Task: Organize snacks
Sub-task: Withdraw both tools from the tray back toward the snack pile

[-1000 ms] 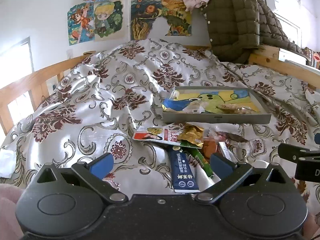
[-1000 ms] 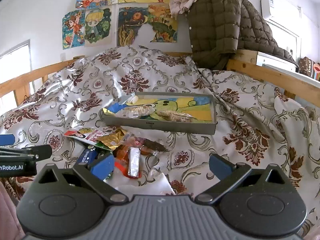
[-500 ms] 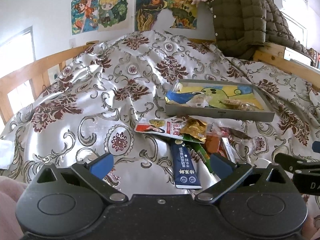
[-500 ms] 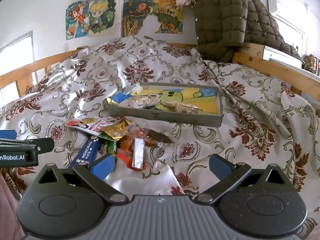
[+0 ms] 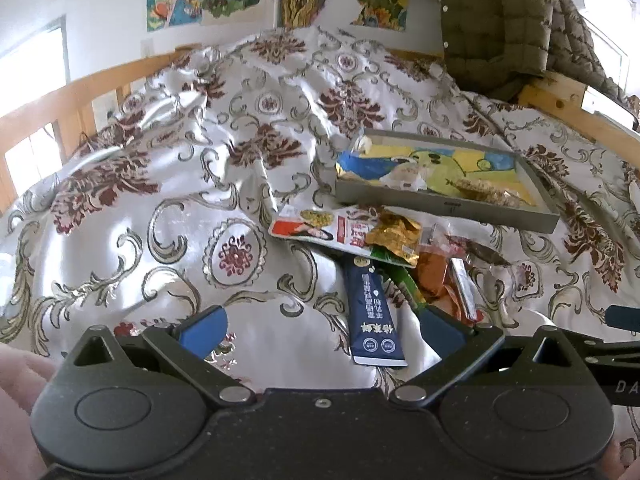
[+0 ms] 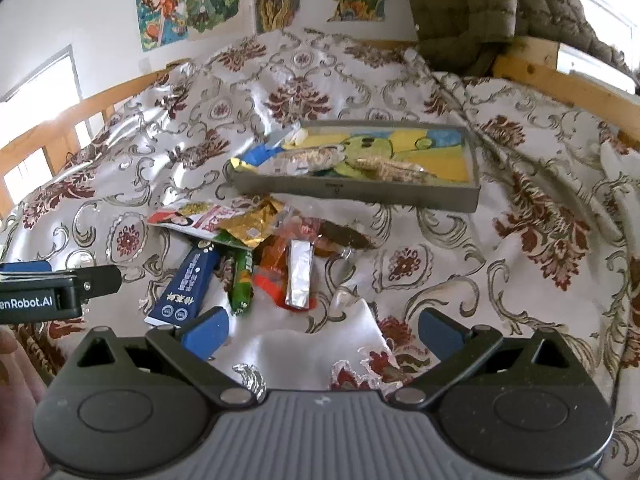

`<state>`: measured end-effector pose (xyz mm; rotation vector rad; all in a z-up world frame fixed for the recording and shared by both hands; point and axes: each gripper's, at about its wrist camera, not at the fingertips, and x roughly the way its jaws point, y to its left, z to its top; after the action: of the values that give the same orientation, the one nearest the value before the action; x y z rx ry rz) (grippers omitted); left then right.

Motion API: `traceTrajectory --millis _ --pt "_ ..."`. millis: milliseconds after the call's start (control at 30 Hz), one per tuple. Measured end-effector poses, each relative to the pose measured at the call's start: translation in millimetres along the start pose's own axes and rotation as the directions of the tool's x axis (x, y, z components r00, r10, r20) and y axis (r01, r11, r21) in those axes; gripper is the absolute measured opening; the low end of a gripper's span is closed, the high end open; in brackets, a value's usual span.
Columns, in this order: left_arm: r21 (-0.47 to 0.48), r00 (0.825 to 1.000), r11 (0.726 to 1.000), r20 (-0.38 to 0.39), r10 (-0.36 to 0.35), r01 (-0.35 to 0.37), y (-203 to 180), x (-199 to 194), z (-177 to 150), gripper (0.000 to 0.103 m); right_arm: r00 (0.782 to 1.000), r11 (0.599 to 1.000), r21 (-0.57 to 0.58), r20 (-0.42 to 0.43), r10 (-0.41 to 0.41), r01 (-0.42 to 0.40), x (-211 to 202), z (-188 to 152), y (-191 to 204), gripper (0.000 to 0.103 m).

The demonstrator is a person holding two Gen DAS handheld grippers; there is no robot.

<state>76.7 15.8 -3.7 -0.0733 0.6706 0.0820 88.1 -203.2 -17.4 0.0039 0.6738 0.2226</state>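
Note:
A pile of snack packets lies on the patterned bedspread: a navy packet [image 5: 374,312] [image 6: 188,285], a green stick [image 6: 242,280], a silver packet [image 6: 299,277], a gold packet [image 5: 394,236] [image 6: 253,222] and a red-white packet [image 5: 320,230] [image 6: 190,218]. Behind them a grey tray [image 5: 440,202] [image 6: 360,194] with a colourful bottom holds a few wrapped snacks. My left gripper [image 5: 324,330] is open and empty just before the navy packet. My right gripper [image 6: 322,334] is open and empty, in front of the pile.
The bed has a wooden rail [image 5: 60,96] on the left and a wooden frame [image 6: 560,76] at the back right. A brown puffer jacket [image 5: 496,20] hangs over it. Posters [image 6: 192,4] hang on the wall.
Both grippers have tilted down and moved closer to the snack pile. Both stay open. The snacks and tray have not moved.

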Motion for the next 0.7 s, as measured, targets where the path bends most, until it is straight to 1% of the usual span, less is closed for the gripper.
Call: traceTrajectory --millis 233,367,567,700 --pt "-0.014 0.998 1.000 -0.055 -0.026 0.025 4.3 16.2 11.0 0.102 0.999 0.999 -0.053 -0.048 0.003 -0.006 17.5 5.0 1.8 0.103" --pt "0.011 0.996 0.999 -0.083 -0.042 0.043 3.4 28.9 18.8 0.102 0.997 0.996 -0.085 -0.076 0.011 -0.017 28.5 7.7 4.7 0.103" --pt "0.026 0.993 0.997 -0.099 -0.068 0.071 2.6 42.9 25.7 0.102 0.996 0.993 -0.114 -0.094 0.007 -0.018 41.0 9.5 6.1 0.103" --pt "0.068 0.990 0.994 -0.111 -0.082 0.089 0.1 56.0 31.4 0.102 0.995 0.988 -0.151 -0.102 0.007 -0.022 47.9 11.7 7.2 0.103"
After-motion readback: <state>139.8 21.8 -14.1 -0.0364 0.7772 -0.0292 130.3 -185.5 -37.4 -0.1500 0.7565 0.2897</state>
